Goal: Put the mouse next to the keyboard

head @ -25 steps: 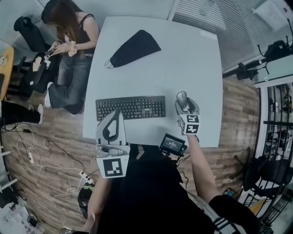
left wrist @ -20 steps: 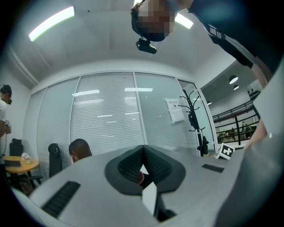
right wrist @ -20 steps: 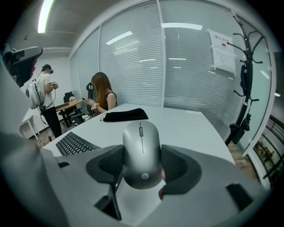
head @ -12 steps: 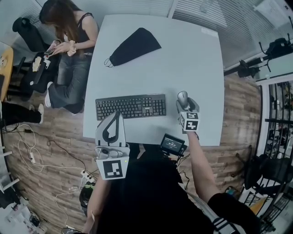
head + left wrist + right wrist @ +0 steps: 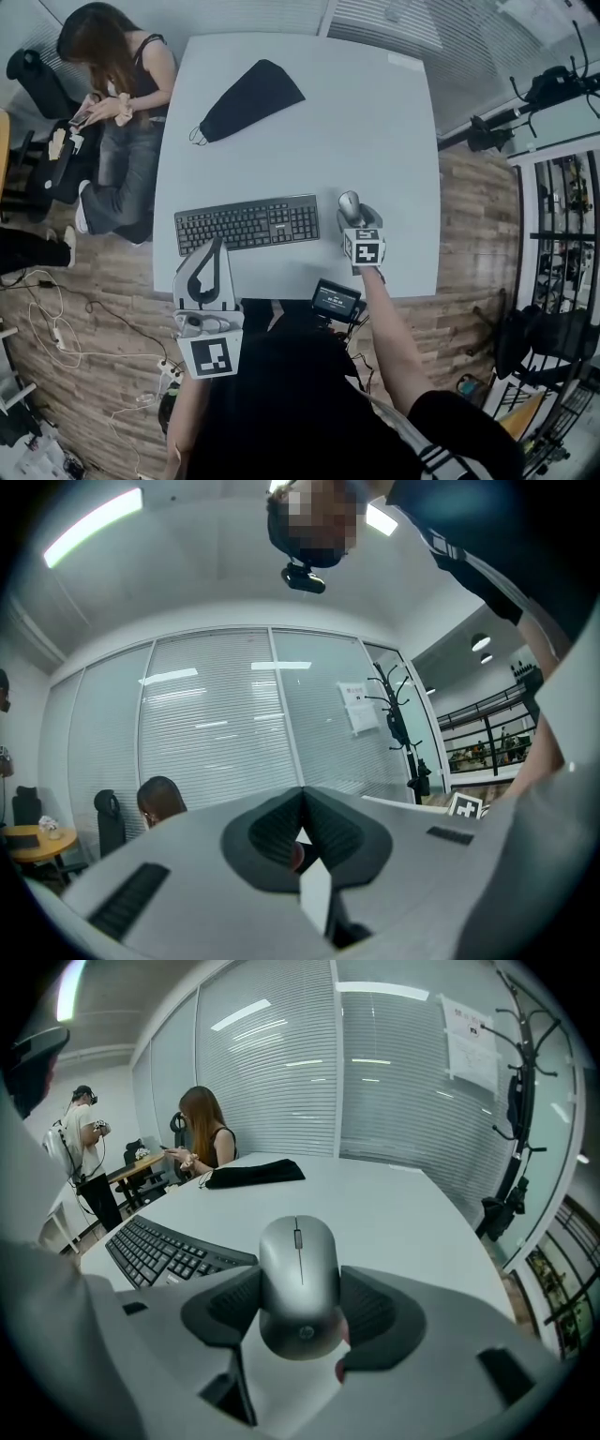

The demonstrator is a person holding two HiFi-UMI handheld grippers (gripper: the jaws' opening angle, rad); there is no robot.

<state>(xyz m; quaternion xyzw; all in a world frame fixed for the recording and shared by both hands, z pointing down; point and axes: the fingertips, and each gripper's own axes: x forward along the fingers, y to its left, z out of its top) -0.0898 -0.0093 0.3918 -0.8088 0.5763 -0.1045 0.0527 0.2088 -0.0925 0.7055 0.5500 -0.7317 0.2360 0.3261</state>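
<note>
**Left claw** (image 5: 302, 829): the jaws are pressed together on nothing. It is poised over the near edge of the desk (image 5: 375, 122), in front of the keyboard (image 5: 247, 223) and apart from it.

**Right claw** (image 5: 298, 1290): the jaws stand wide, with the pads bearing on both flanks of the mouse (image 5: 298, 1260). The mouse sits just right of the keyboard's right end with a small gap between them. Whether its base touches the desk cannot be told.

**Likely hazards:**
- The pads hold only the rear, curved part of a smooth shell, so a tilt or a hasty release may let the mouse slip forward.
- Withdrawing before the pads clear may drag the mouse toward the near edge, where a small screen device (image 5: 335, 300) sits just behind the claw.
- A leftward drift would knock the mouse against the keyboard's corner and skew the keyboard.

**Room:**
- The near edge lies close behind both claws.
- The right edge is near the mouse, with bare surface between them.
- Beyond the keyboard the desk is open up to a black cloth (image 5: 246, 101) lying well apart toward the far left.
- A seated person (image 5: 112, 103) is beside the left edge, off the desk.
</note>
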